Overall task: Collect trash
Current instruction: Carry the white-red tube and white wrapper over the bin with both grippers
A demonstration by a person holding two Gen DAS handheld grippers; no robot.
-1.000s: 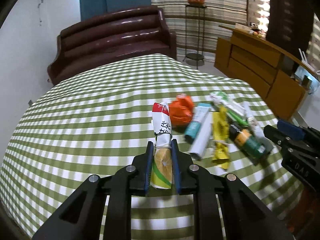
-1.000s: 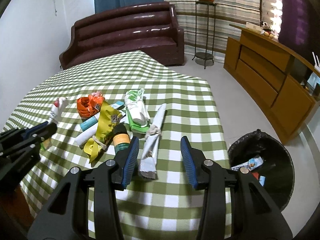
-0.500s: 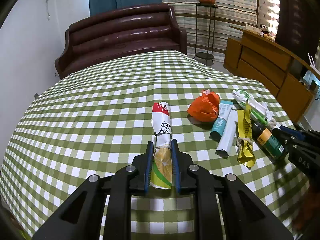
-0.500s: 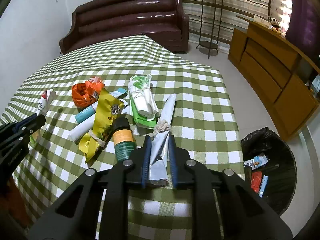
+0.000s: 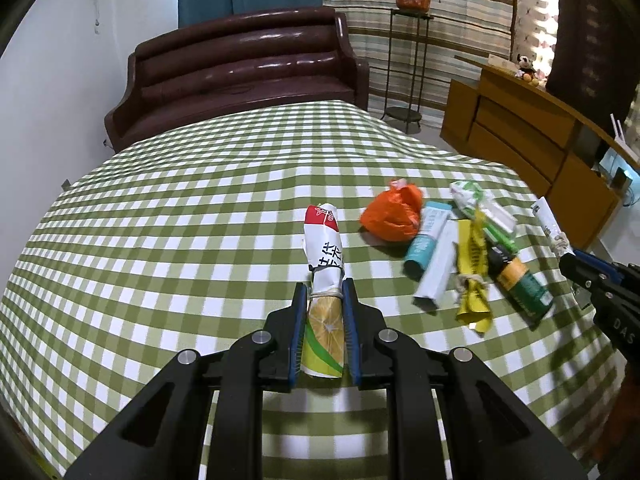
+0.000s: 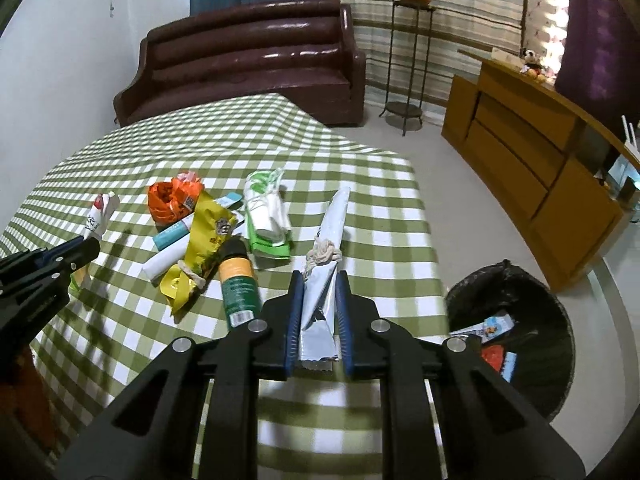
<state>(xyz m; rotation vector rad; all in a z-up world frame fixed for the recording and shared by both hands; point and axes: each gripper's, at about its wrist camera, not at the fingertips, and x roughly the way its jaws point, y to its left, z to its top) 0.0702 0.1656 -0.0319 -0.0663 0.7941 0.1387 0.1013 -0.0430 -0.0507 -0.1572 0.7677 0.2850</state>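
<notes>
Right gripper (image 6: pixel 317 320) clenches the silver wrapper (image 6: pixel 326 264), long axis along its fingers, over the table edge (image 6: pixel 416 240), with the black bin (image 6: pixel 516 320) low to its right; left gripper (image 5: pixel 323 330) clamps the paper roll (image 5: pixel 325 256), farther off.

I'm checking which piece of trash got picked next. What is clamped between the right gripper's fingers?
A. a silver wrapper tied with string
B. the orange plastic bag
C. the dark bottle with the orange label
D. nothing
A: in the right wrist view the right gripper is shut on the silver wrapper, while the orange bag and the bottle lie on the checked tablecloth.
</notes>
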